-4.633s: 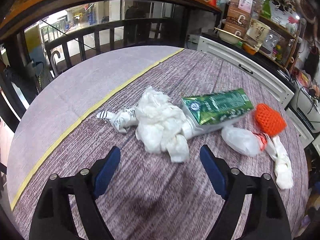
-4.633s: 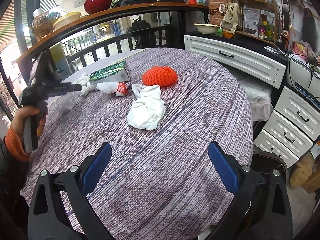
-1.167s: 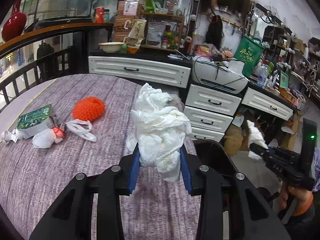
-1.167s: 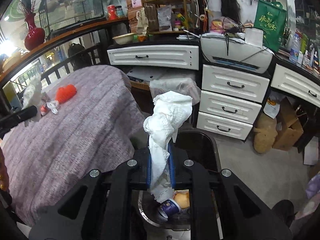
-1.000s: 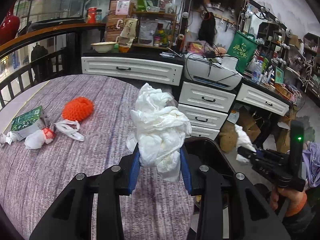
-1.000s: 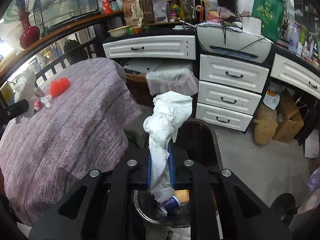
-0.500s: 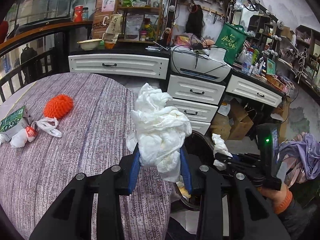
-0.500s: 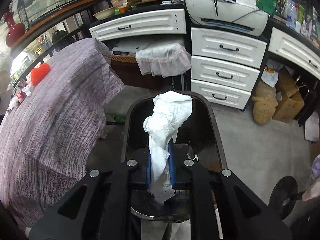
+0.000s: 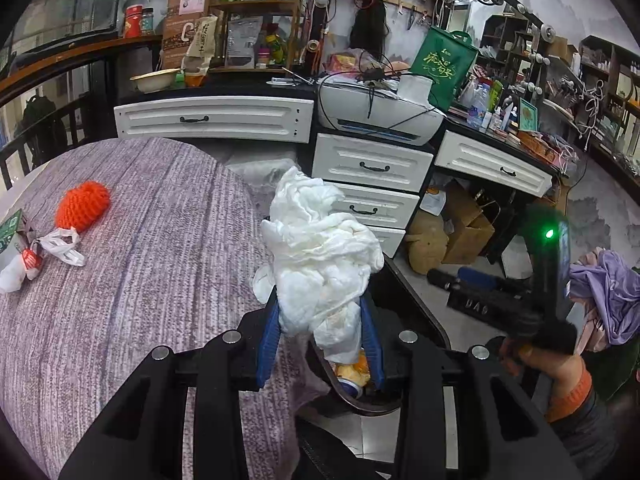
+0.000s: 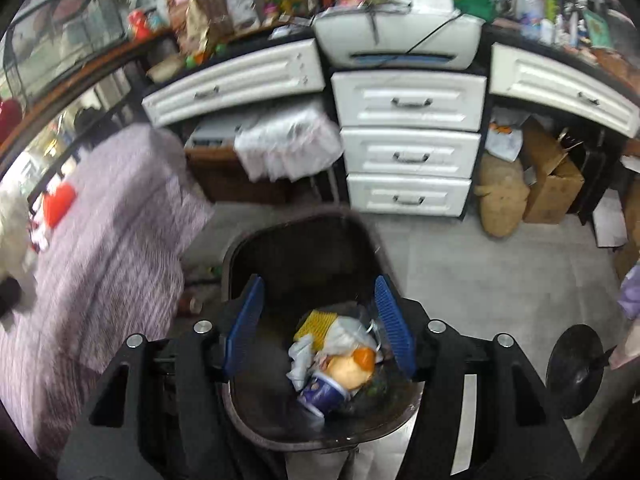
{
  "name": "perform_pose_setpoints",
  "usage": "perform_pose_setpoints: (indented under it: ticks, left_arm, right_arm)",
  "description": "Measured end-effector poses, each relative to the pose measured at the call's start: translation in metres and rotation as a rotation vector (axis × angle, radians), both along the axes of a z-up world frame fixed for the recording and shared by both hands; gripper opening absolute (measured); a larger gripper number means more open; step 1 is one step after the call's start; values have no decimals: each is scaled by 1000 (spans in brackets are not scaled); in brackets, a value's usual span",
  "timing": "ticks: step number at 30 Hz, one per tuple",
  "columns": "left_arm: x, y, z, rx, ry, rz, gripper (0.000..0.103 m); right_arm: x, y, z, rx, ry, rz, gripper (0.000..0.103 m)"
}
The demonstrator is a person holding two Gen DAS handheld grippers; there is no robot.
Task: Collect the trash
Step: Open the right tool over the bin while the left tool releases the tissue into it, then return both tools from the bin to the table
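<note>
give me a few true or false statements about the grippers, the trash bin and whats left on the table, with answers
1. The left gripper is clamped on a wad of white tissue. True.
2. The right gripper holds a white tissue. False: its jaws are opening with nothing between them, above the trash bin.
3. The trash bin is empty. False: a paper cup and other rubbish lie in it.
4. An orange knitted ball sits on the table. True.
5. The orange knitted ball is inside the bin. False: it rests on the tabletop, near a knotted white plastic bag.
</note>
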State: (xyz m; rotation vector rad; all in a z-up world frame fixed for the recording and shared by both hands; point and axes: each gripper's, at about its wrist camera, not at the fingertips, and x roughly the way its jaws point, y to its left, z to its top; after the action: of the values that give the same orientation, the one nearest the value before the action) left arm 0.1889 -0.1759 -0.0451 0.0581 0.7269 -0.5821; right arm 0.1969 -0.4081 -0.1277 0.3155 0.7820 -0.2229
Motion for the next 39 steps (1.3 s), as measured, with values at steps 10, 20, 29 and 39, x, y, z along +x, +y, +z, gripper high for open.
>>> perform_pose_setpoints:
  ticks: [10,20,29,39]
  left_arm:
    - [0,-34,-22,-12,88,-79,36]
    - [9,-79,-52,37,175,-138,36]
    - [7,-112,-70,115,197,-198,71]
    - [-11,-99,-62,112,190,-227,86]
  right_arm:
    - [-37,-30,53,-39,-175,-133,67]
    - [-50,-53,58,6,-201,-176,68]
    - [-51,-55,52,36,-200,-182,71]
    - [-50,-50,52,38,-202,-171,73]
